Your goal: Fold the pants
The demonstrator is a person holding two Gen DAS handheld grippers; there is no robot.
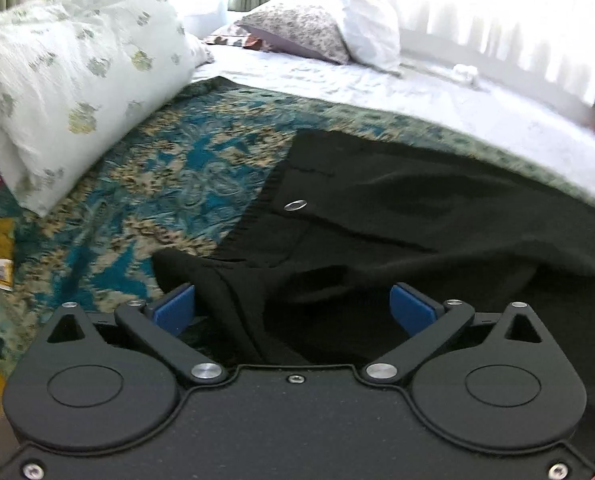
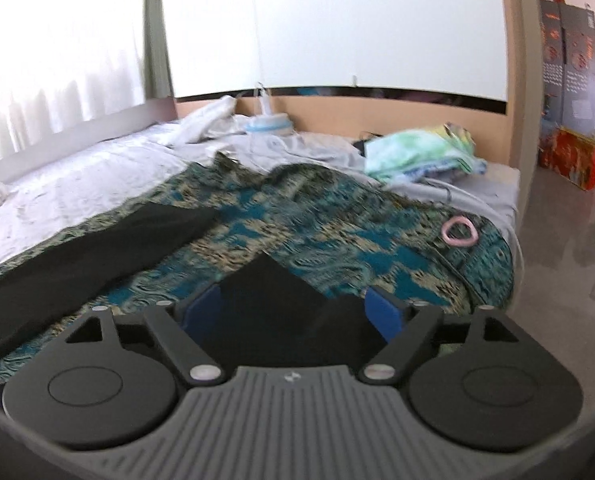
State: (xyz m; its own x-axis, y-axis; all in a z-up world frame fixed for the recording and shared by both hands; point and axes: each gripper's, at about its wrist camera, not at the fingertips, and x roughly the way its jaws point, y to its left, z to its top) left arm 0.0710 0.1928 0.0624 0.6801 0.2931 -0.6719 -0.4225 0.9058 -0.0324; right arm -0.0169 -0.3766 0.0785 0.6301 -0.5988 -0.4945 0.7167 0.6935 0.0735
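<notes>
Black pants (image 1: 397,208) lie on the teal patterned bedspread (image 1: 169,184), waist end toward me, with a silver button (image 1: 296,205) showing. My left gripper (image 1: 293,308) hangs over the waistband, jaws wide. Dark fabric lies between the blue pads (image 1: 175,312), which do not press on it. In the right wrist view one pant leg (image 2: 97,248) stretches away to the left. The end of the other leg (image 2: 273,292) lies between the jaws of my right gripper (image 2: 293,312), which is open too, its pads (image 2: 385,312) clear of the cloth.
A white flowered pillow (image 1: 69,72) lies left of the pants and a second pillow (image 1: 309,28) sits further back. The white sheet (image 1: 437,96) runs behind. A pink ring (image 2: 459,231) and a stack of folded cloth (image 2: 421,152) lie near the bed's right edge, beside the floor (image 2: 569,240).
</notes>
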